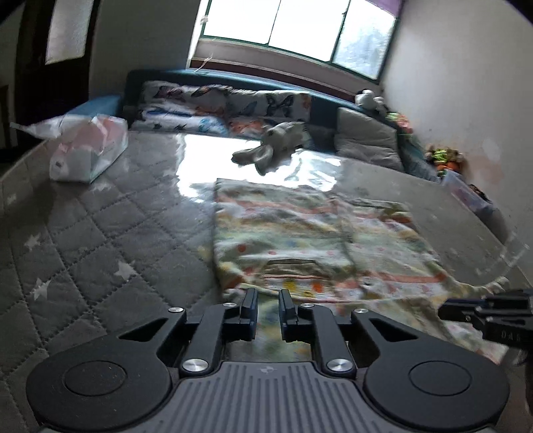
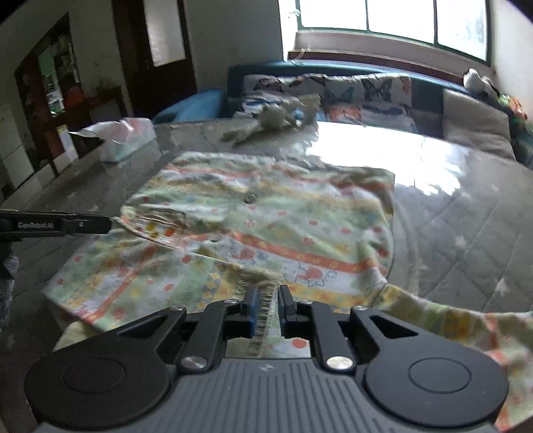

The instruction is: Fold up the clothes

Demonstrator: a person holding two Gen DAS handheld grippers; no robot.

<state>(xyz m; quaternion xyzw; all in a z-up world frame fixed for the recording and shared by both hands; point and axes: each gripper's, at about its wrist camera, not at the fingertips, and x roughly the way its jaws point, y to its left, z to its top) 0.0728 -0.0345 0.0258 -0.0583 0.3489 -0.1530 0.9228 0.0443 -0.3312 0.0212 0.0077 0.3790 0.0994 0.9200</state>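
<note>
1. Left wrist view: one garment, one plush toy, one plastic bag and two tools show. The left tool has its jaws nearly together over the garment's near edge; whether they pinch cloth I cannot tell. The right tool enters at the right edge. The garment, pale green with orange stripes and small prints, lies partly folded on the bed, a grey quilted cover with white stars. Butterfly pillows line the headboard under a bright window.

2. Right wrist view: the right tool has narrow jaws with a ribbed hem of the garment between them, cloth draping to its right. The left tool touches the garment's left edge. A dark door stands at left.
</note>
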